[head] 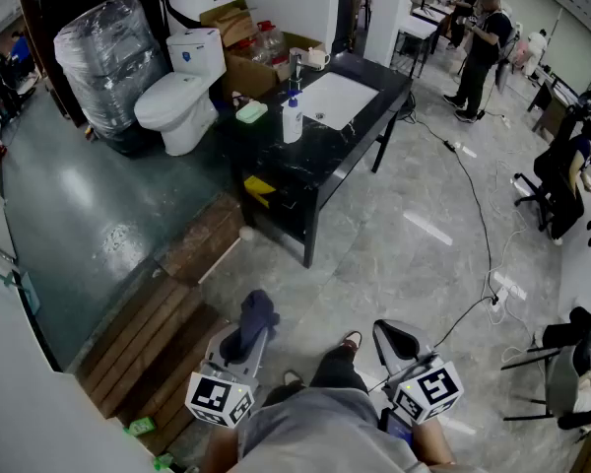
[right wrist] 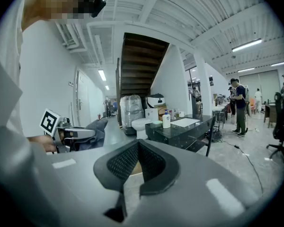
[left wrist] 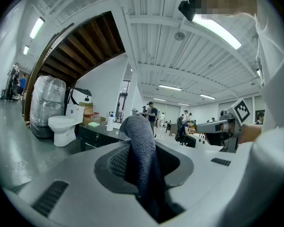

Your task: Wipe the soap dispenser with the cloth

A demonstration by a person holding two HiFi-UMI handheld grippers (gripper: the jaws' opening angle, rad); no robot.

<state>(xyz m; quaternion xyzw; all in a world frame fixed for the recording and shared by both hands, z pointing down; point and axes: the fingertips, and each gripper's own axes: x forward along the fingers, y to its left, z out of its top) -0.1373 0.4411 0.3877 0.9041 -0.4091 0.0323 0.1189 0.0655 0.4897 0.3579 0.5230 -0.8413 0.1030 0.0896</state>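
Observation:
The soap dispenser (head: 293, 118), a white pump bottle with a blue label, stands on the black table (head: 325, 161) far ahead of me, just left of the white basin (head: 335, 99). It shows small in the left gripper view (left wrist: 110, 123) and in the right gripper view (right wrist: 166, 119). My left gripper (head: 248, 331) is held low near my body, shut on a dark blue cloth (left wrist: 141, 155) that sticks up out of its jaws. My right gripper (head: 394, 335) is beside it, shut and empty (right wrist: 138, 167). Both are well short of the table.
A white toilet (head: 177, 92) and a wrapped bundle (head: 108, 52) stand left of the table, cardboard boxes (head: 251, 67) behind it. A green pad (head: 251, 111) lies on the table. Wooden steps (head: 167, 328) are at my left. A cable (head: 478, 215) crosses the floor; people (head: 483, 42) and chairs stand right.

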